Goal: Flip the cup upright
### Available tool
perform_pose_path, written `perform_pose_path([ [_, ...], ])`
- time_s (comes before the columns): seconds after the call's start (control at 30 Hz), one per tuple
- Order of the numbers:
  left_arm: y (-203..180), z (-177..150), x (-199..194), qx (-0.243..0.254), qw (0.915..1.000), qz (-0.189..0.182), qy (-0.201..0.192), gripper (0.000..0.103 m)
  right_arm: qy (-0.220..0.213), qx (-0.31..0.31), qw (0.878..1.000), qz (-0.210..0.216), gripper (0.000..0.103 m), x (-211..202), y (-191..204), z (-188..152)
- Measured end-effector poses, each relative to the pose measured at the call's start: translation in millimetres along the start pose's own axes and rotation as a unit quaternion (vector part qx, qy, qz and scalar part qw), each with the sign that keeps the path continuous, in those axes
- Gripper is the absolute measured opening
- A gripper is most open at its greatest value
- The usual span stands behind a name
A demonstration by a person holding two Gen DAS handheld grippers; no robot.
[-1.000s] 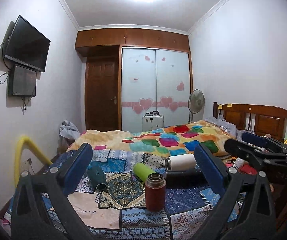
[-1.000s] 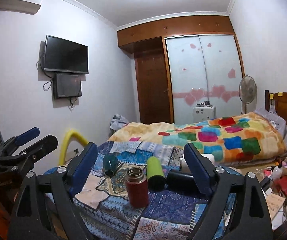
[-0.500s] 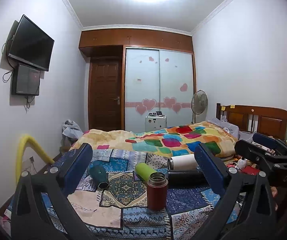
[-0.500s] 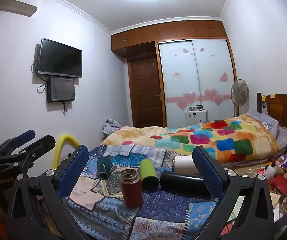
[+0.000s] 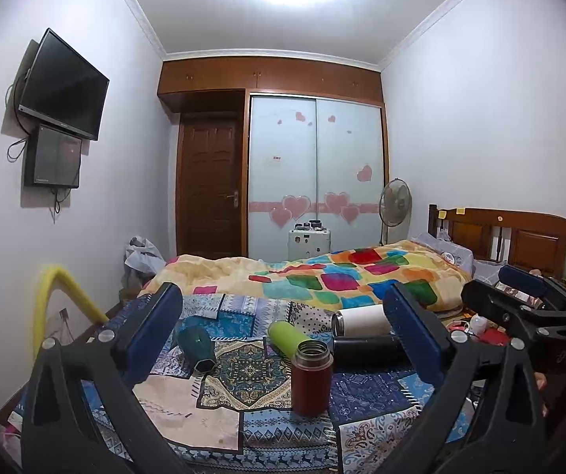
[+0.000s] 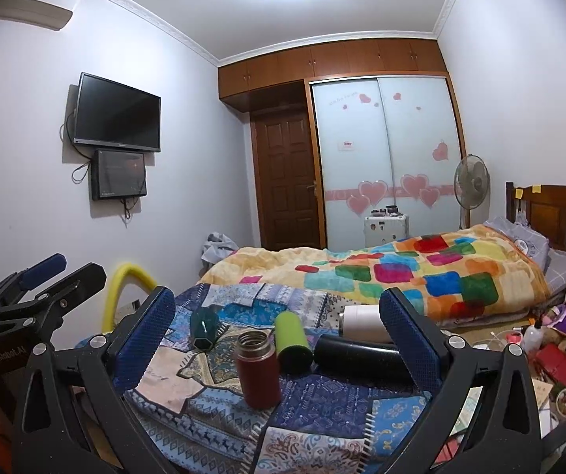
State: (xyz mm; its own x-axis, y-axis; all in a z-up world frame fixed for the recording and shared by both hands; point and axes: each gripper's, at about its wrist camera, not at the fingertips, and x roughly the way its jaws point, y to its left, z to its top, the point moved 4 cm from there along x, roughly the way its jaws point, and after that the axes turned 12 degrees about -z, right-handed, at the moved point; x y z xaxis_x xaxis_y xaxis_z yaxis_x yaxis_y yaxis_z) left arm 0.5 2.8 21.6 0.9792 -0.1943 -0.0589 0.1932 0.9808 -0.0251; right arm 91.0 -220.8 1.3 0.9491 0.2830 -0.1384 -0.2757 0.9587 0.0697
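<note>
A red-brown cup stands upright, mouth up, on the patchwork cloth; it also shows in the right wrist view. Behind it lie a lime cup, a dark teal cup, a black cup and a white cup, all on their sides. My left gripper is open and empty, back from the cups. My right gripper is open and empty too.
A bed with a colourful quilt lies behind the cloth. A yellow tube arches at the left. Clutter sits on the floor at the right. A fan stands by the wardrobe.
Both grippers have tilted upward and drawn back a little, so the cups sit lower in both views. The cups have not moved.
</note>
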Motion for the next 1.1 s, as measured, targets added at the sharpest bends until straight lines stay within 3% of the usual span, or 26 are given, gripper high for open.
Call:
perform_pose_path([
  [1.1, 0.4, -8.0, 8.6, -0.006, 0.9999, -0.005, 0.015, 0.103, 0.001, 0.001, 1.000, 0.000, 0.103, -0.8, -3.1, -0.6],
])
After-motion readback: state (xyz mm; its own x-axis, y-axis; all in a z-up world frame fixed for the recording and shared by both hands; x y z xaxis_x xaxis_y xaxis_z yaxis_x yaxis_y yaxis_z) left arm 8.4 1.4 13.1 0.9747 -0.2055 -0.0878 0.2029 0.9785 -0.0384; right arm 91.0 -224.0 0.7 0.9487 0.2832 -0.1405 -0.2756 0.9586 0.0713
